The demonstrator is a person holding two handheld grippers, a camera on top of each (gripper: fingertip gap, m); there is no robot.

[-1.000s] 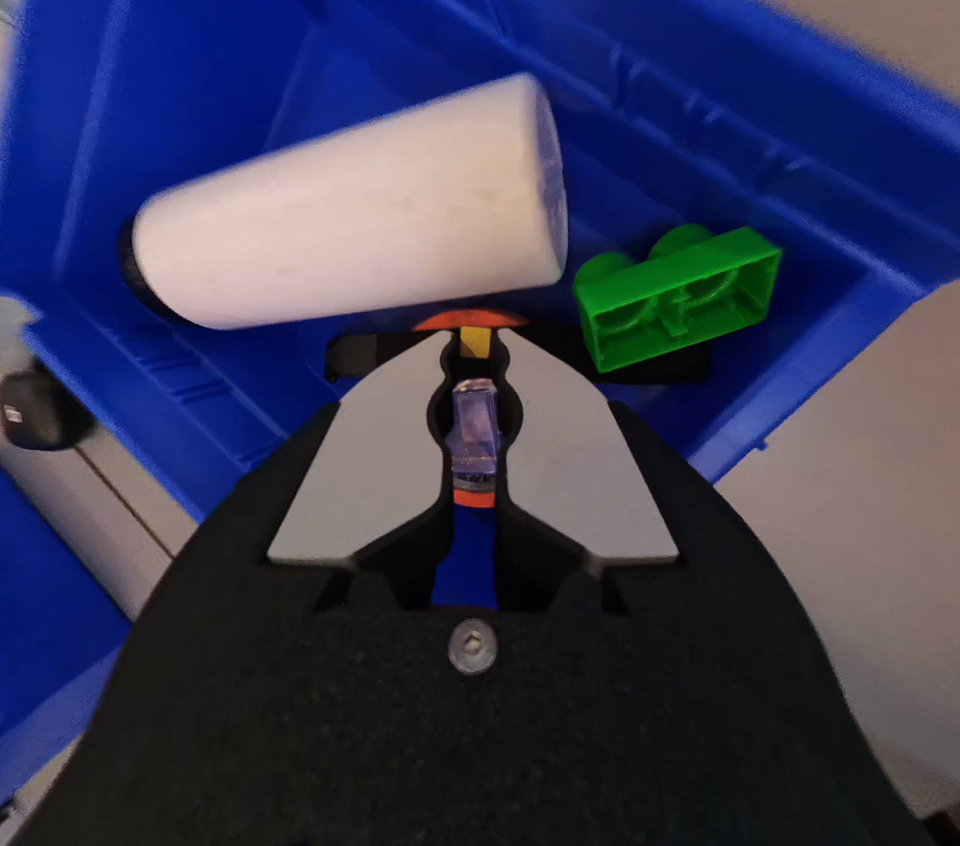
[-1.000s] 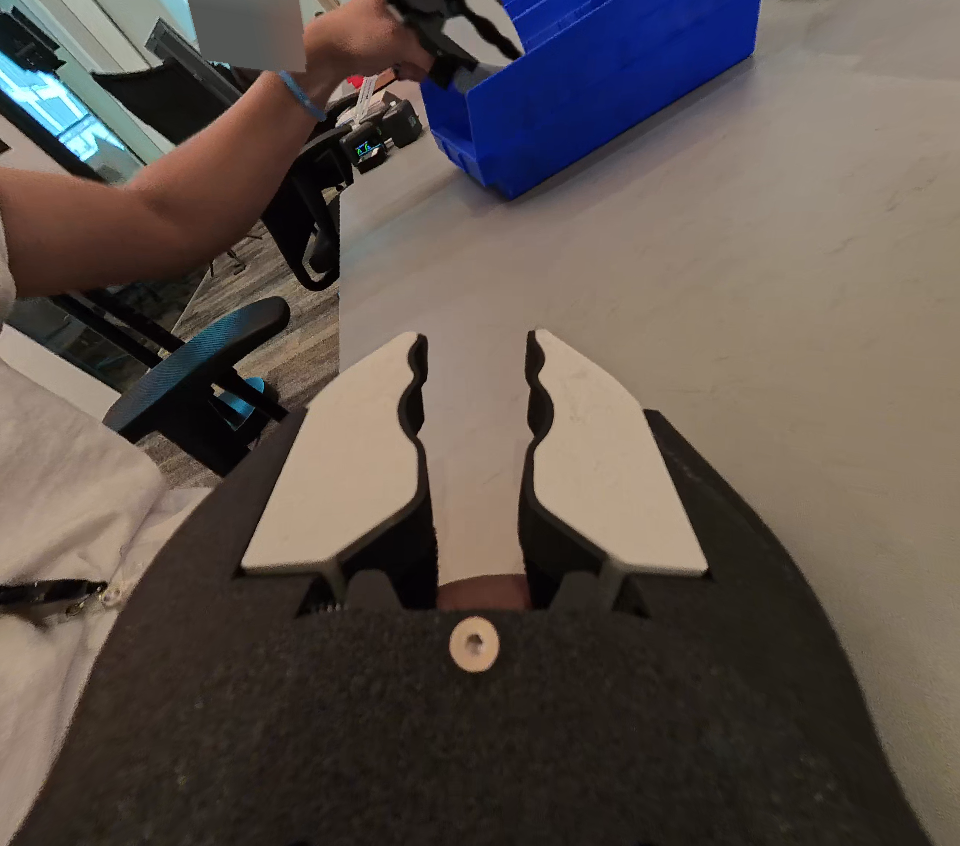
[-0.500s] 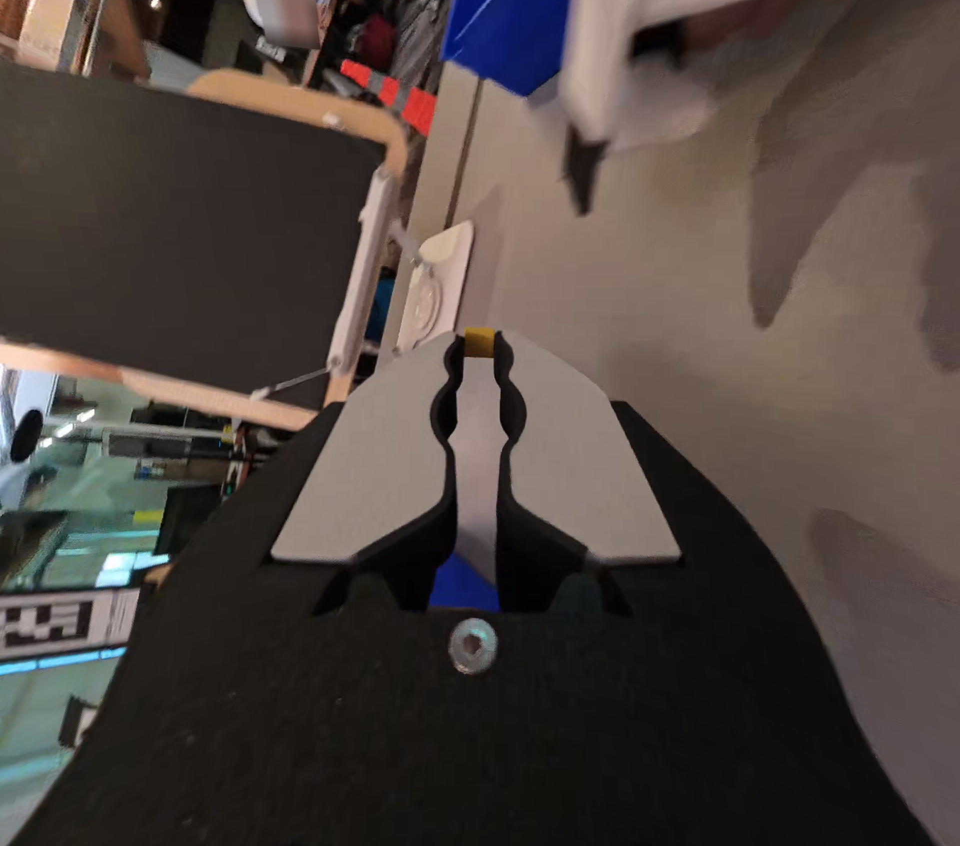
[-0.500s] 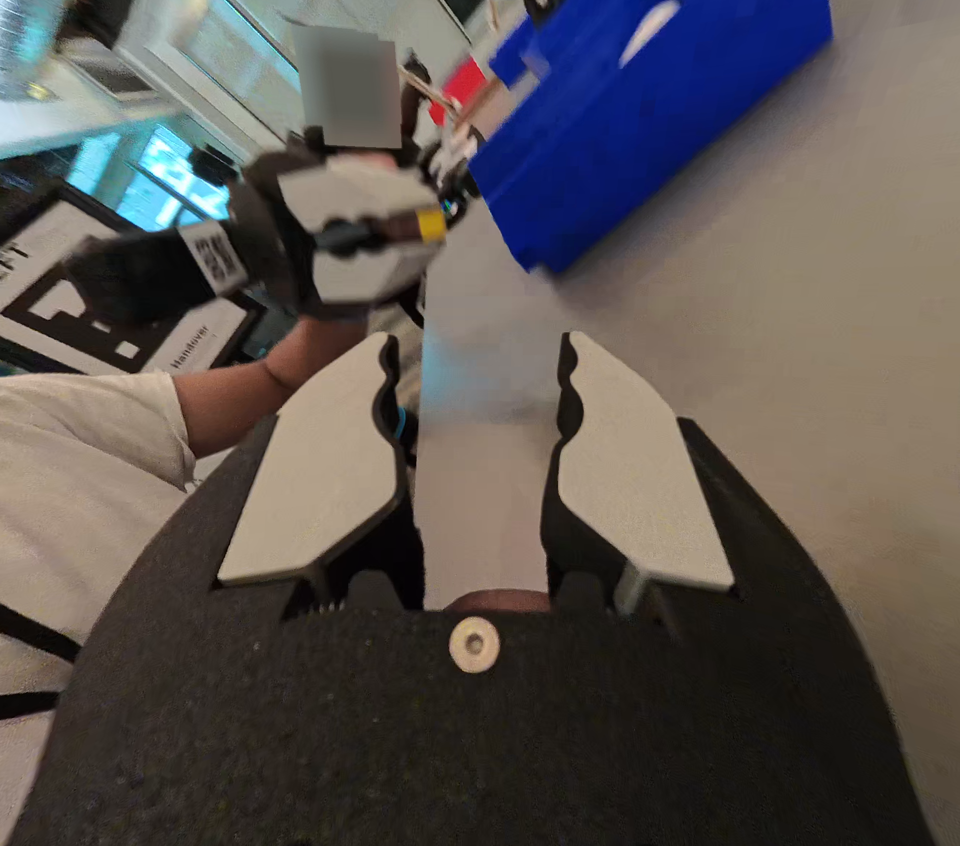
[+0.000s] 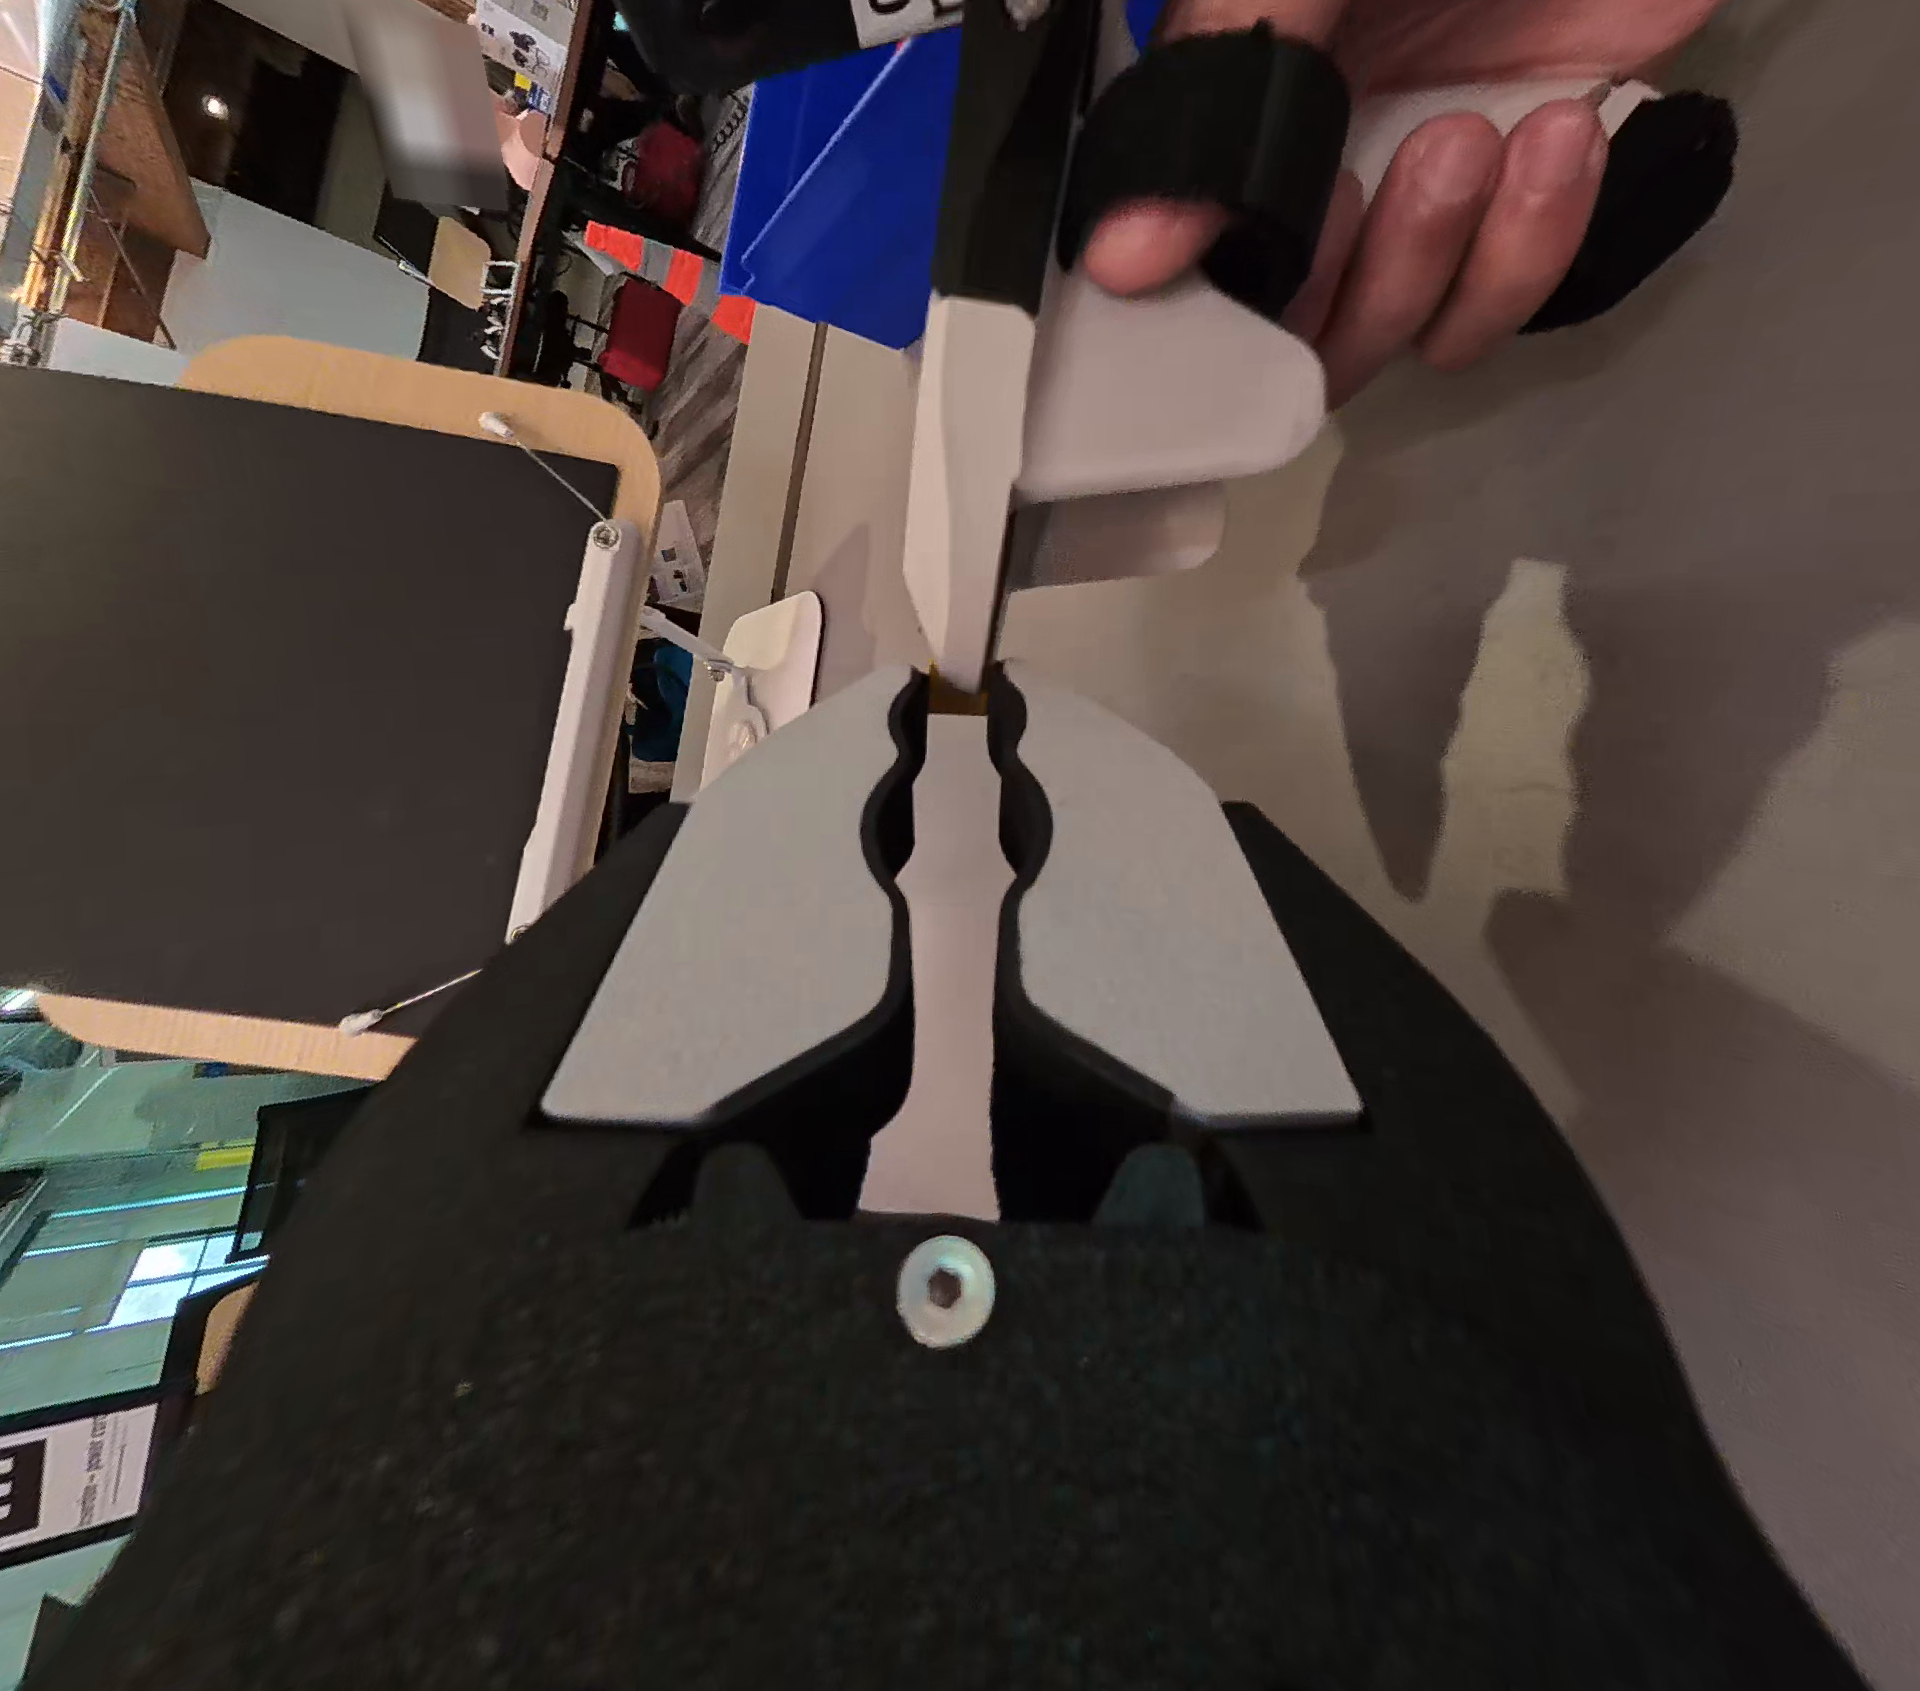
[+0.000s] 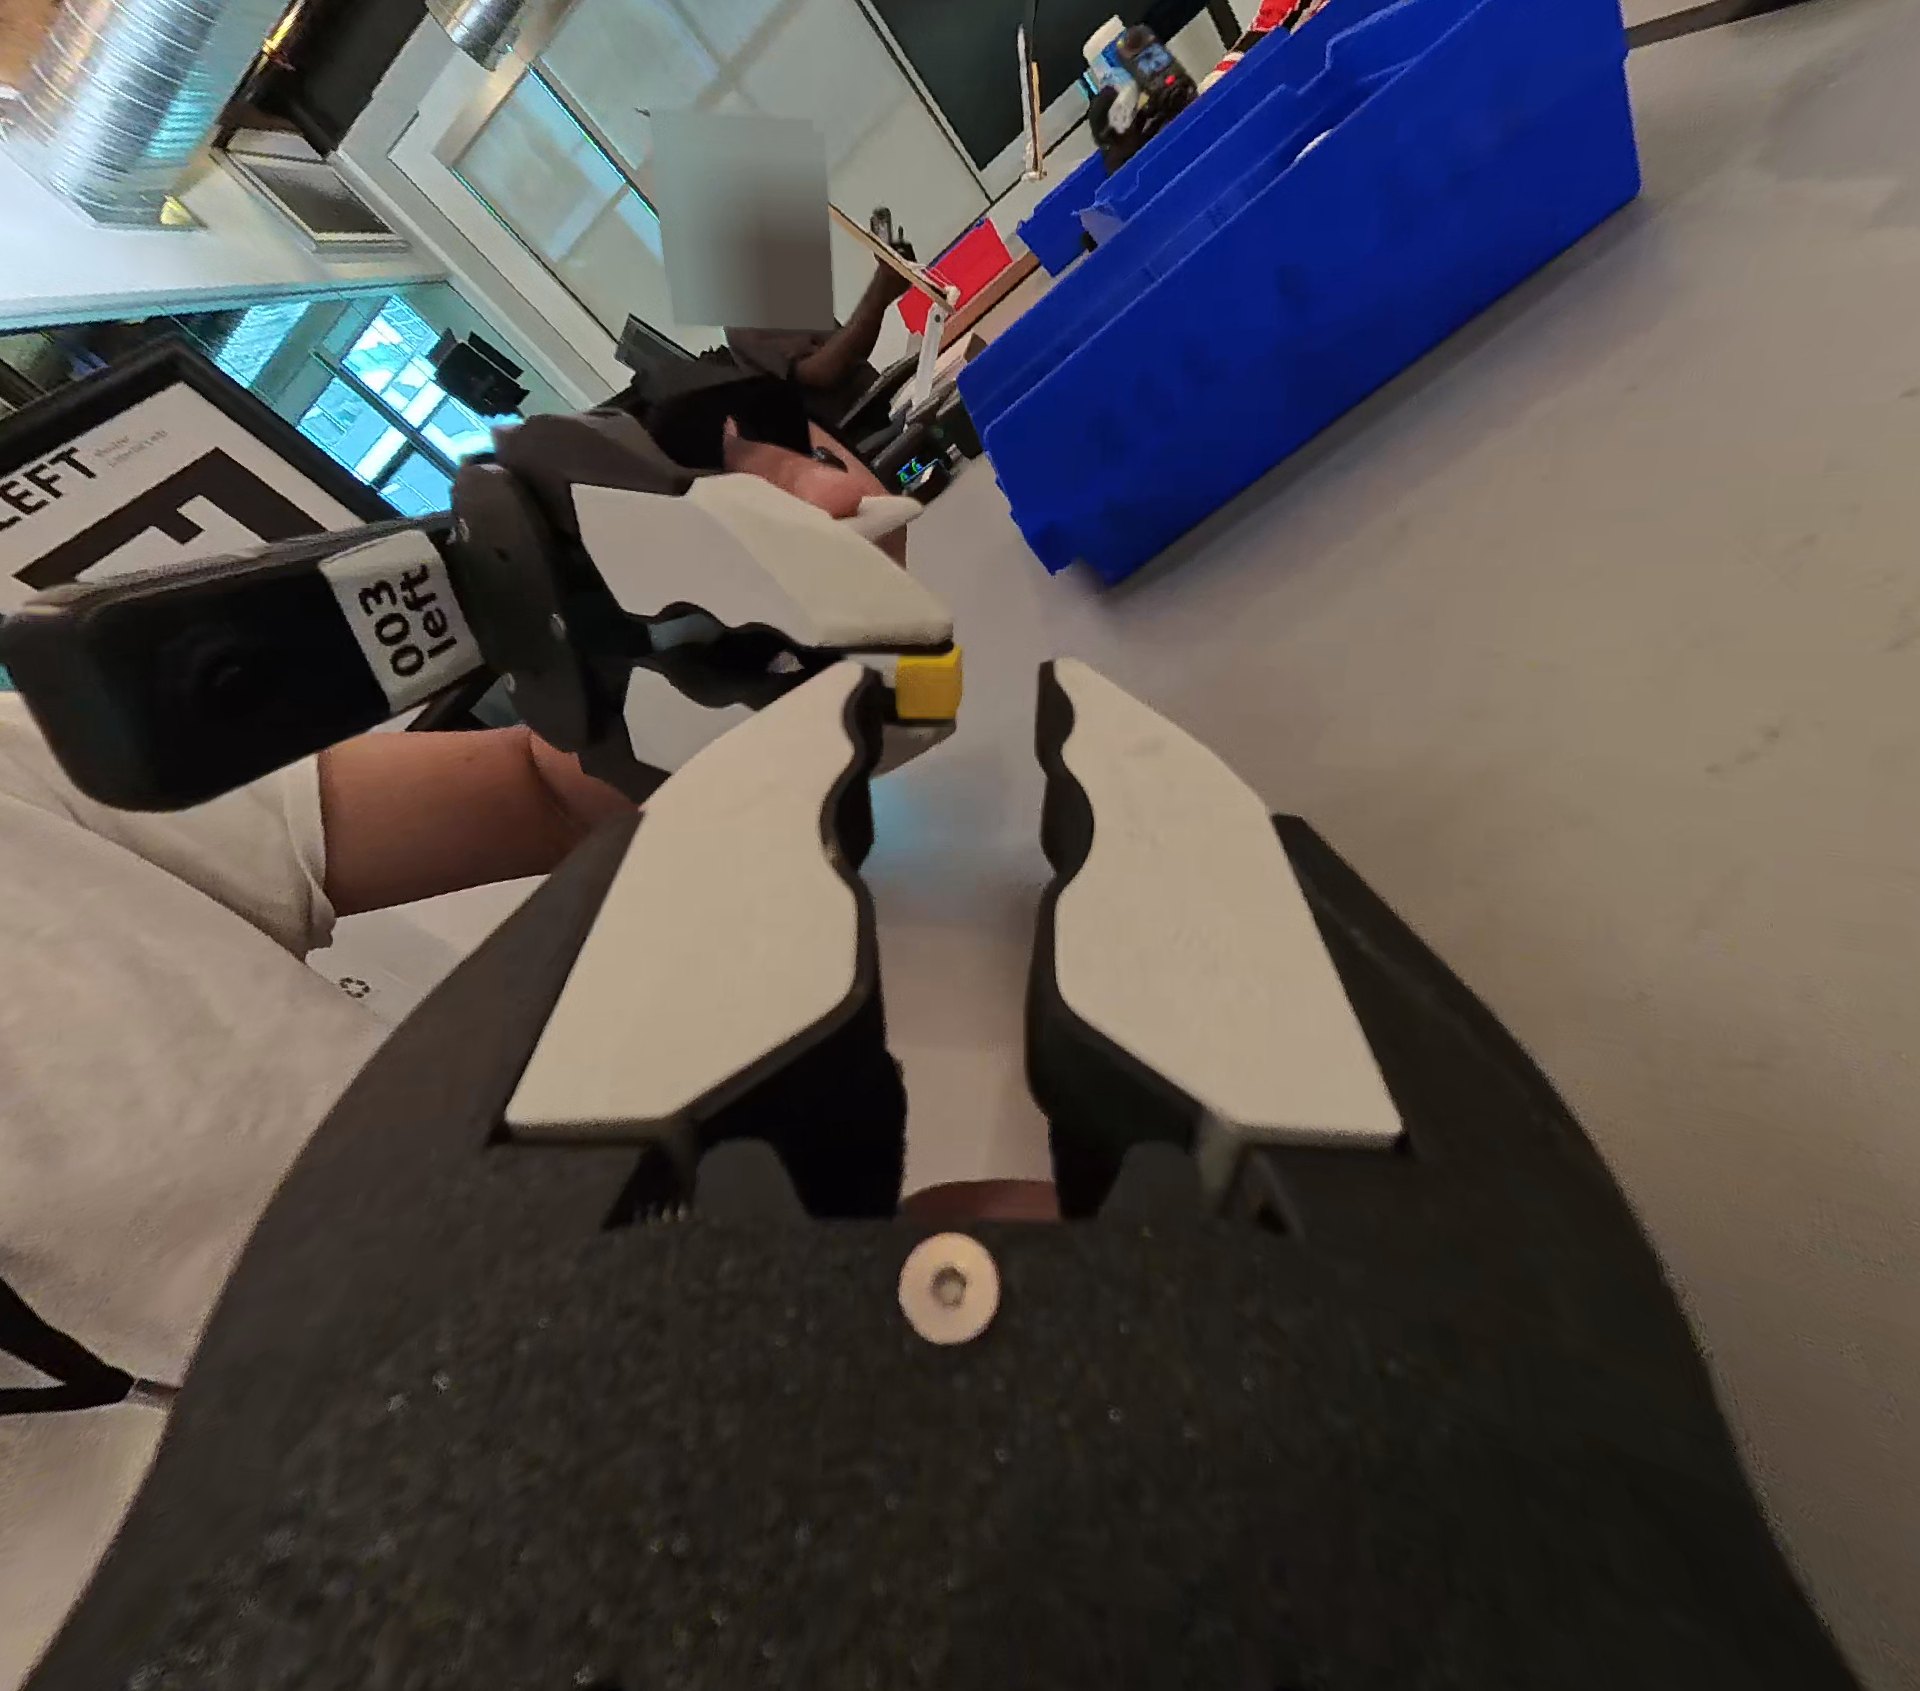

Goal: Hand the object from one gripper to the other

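Note:
A small yellow block (image 6: 928, 683) is pinched at the fingertips of my left gripper (image 5: 958, 687), which is shut on it; in the left wrist view only a sliver of the block (image 5: 957, 702) shows. In the right wrist view the left gripper (image 6: 920, 659) reaches in from the left, above the grey table. My right gripper (image 6: 956, 683) is open, and the block sits between its fingertips, close to the left fingertip (image 6: 847, 706) and apart from the other. In the left wrist view one white finger (image 5: 966, 498) of the right gripper comes down onto the block.
A blue bin (image 6: 1299, 311) stands on the grey table (image 6: 1558, 810) behind the grippers, and it also shows in the left wrist view (image 5: 831, 187). A person's hand (image 5: 1455, 31) holds the right gripper. A black board (image 5: 260, 654) stands beyond the table's edge. Left and right tips are no more than a few centimetres apart.
My left gripper has lifted out of the blue bin with the yellow block and swung over to the right gripper. The right gripper has risen, opened wider and now straddles the block.

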